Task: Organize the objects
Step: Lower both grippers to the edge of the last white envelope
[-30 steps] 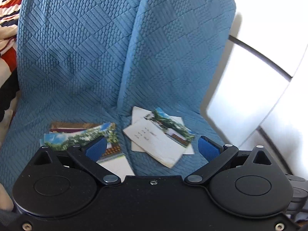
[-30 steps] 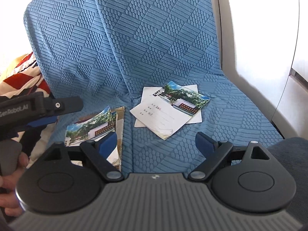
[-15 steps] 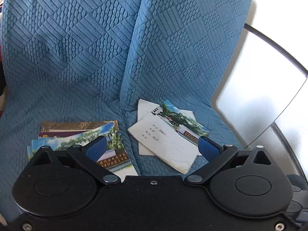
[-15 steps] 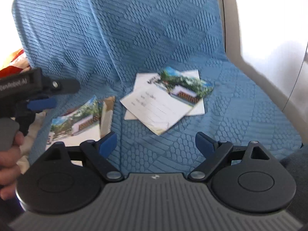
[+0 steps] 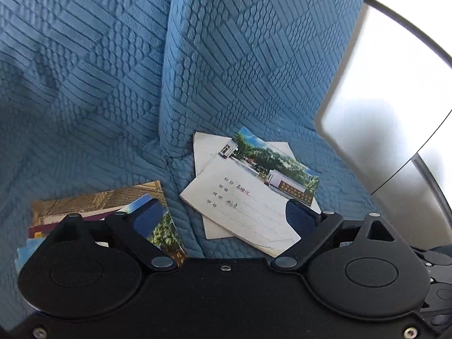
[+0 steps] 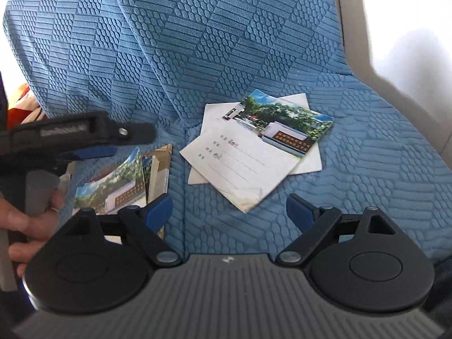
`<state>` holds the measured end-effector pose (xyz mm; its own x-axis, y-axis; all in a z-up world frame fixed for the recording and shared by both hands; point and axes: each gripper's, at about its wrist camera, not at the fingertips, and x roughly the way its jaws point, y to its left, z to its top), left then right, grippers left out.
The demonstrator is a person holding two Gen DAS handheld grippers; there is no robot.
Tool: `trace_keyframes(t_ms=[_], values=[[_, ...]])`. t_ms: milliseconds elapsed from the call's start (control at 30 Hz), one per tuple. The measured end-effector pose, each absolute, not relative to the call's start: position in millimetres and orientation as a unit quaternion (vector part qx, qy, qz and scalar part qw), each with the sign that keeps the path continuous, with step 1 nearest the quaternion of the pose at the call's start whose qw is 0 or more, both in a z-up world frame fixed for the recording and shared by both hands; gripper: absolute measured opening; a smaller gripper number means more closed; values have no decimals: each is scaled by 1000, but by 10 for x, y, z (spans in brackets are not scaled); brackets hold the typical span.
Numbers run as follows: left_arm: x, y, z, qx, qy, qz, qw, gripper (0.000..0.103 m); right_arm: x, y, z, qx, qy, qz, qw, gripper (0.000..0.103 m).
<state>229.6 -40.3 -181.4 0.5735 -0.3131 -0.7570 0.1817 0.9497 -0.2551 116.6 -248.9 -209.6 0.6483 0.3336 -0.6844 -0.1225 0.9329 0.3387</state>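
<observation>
Both grippers have dropped closer to the blue sofa cover [image 6: 254, 42]. The left gripper [image 5: 223, 217] has begun narrowing its jaws, nothing between them, over the left pile of booklets [image 5: 96, 200]. The right gripper [image 6: 228, 209] stays spread, empty, just short of the skewed right pile [image 6: 254, 152], apparently notebooks. Nothing gathered yet.

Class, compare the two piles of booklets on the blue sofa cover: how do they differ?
The right pile lies fanned in full view, its top cover facing up; the left pile is partly hidden behind the grippers. The right pile shows a plain white sheet underneath; the left pile shows brown covers. Both show the same building photo.
</observation>
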Motion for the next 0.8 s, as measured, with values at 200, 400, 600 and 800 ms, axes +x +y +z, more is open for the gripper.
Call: trace_keyframes(t_ms=[200, 400, 600, 800], values=[[2514, -359, -1924, -76, 454, -141, 876, 86, 1393, -2463, -2187, 142, 412, 125, 892, 84], [2745, -352, -2063, -77, 473, -142, 866, 76, 1590, -2435, -2324, 169, 438, 121, 875, 79], [2936, -408, -2174, -58, 486, -157, 858, 69, 1728, -2392, -2389, 169, 445, 118, 871, 77], [3125, -355, -2283, -68, 500, -170, 846, 58, 1924, -2359, -2481, 166, 460, 110, 865, 57]])
